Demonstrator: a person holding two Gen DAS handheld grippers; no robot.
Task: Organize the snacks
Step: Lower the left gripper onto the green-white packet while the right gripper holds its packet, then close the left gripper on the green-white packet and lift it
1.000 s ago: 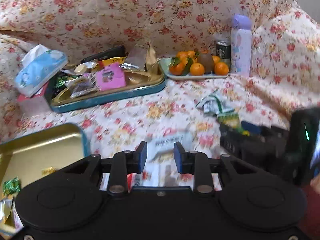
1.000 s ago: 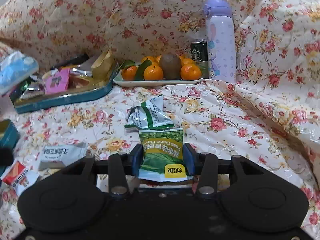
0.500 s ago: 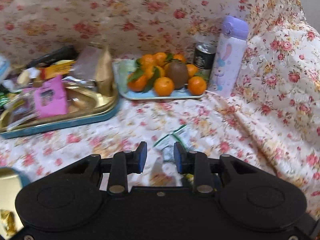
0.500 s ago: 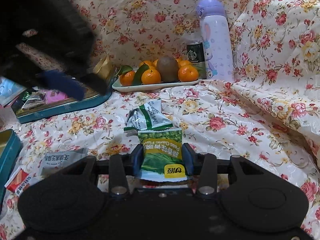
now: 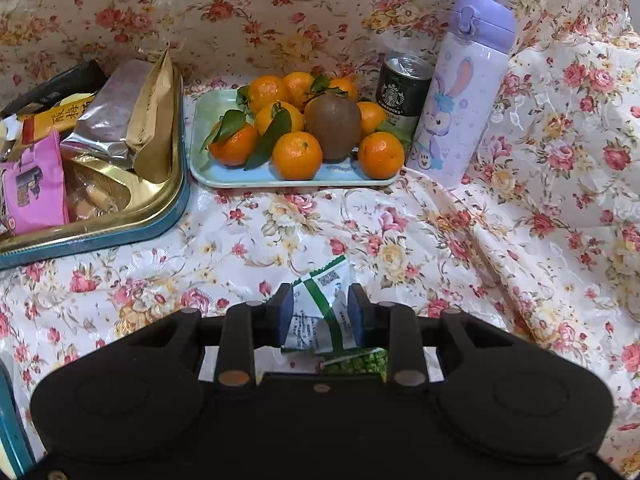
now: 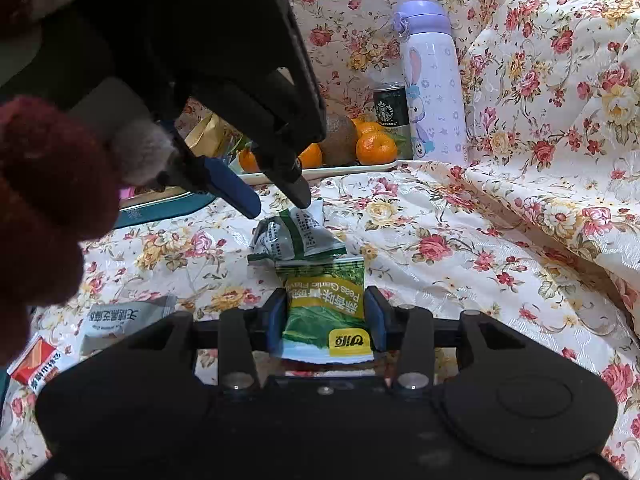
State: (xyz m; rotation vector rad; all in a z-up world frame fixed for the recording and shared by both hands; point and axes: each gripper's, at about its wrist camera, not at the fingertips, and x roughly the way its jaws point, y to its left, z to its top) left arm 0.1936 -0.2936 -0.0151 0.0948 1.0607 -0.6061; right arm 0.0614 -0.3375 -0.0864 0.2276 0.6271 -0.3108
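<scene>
The left gripper [image 5: 316, 314] has swung in from the tin side and now straddles the white packet [image 6: 294, 232] at frame centre, jaws opening, not yet pinching. The right gripper [image 6: 326, 326] (unmoved) pinches the green packet [image 6: 326, 316]; likely a second pickup.

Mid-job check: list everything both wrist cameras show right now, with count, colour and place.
pea snack packet: one, green and yellow, between the right gripper's fingers
white-green snack packet: one, on the cloth just beyond it
grey packet: one, left on the cloth
red-white packet: one, far left
snack tin: one, blue and gold, packets inside, left rear
fruit tray: one, pale green, tangerines and a kiwi
Starbucks can: one, dark, behind the tray
bottle: one, lilac, beside the can
floral cloth: underneath everything
left gripper: opening over the white-green packet
right gripper: shut on the pea packet
</scene>
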